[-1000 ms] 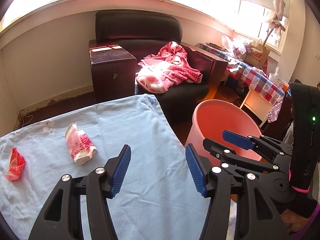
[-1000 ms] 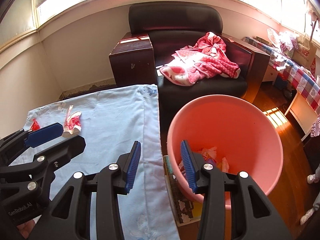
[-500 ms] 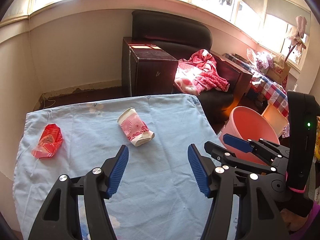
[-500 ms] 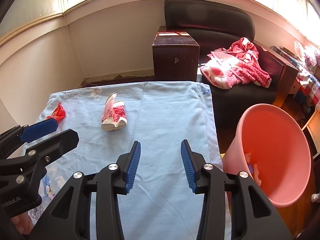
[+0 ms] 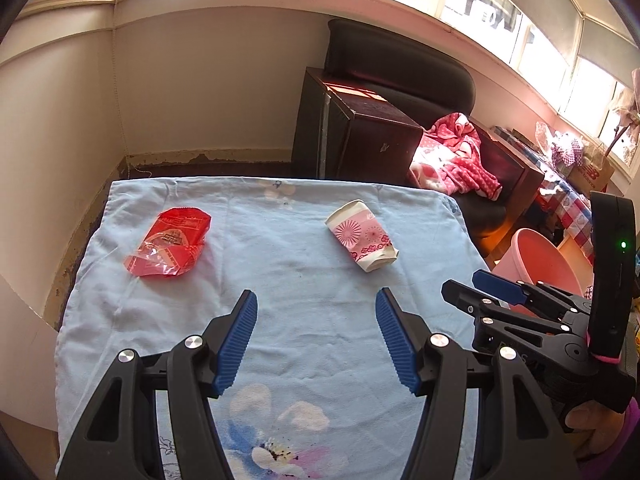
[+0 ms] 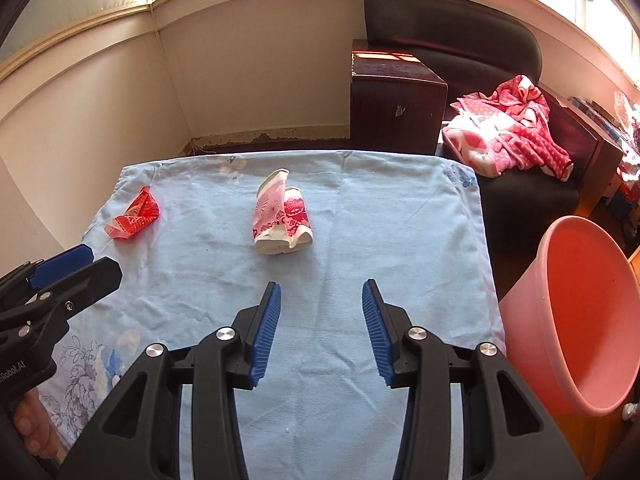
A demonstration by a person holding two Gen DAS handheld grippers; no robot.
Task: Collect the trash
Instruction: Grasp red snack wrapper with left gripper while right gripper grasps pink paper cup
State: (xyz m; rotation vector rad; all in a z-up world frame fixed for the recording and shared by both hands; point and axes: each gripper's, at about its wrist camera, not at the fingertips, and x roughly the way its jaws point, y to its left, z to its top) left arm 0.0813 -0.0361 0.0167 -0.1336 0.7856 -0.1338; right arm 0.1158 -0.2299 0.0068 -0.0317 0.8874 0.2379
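Note:
A crushed pink-and-white paper cup lies on the light blue cloth covering the table. A crumpled red wrapper lies to its left near the cloth's left edge. My left gripper is open and empty, hovering over the cloth short of both items. My right gripper is open and empty, just short of the cup. A pink bucket stands off the table's right side.
A dark armchair with a pink dotted garment and a dark wooden cabinet stand beyond the table. A beige wall runs along the left. A checkered-cloth table is at far right.
Both grippers swung left from the pink bucket to face the table. The cup and red wrapper moved toward the centre of both views. Both grippers stayed open.

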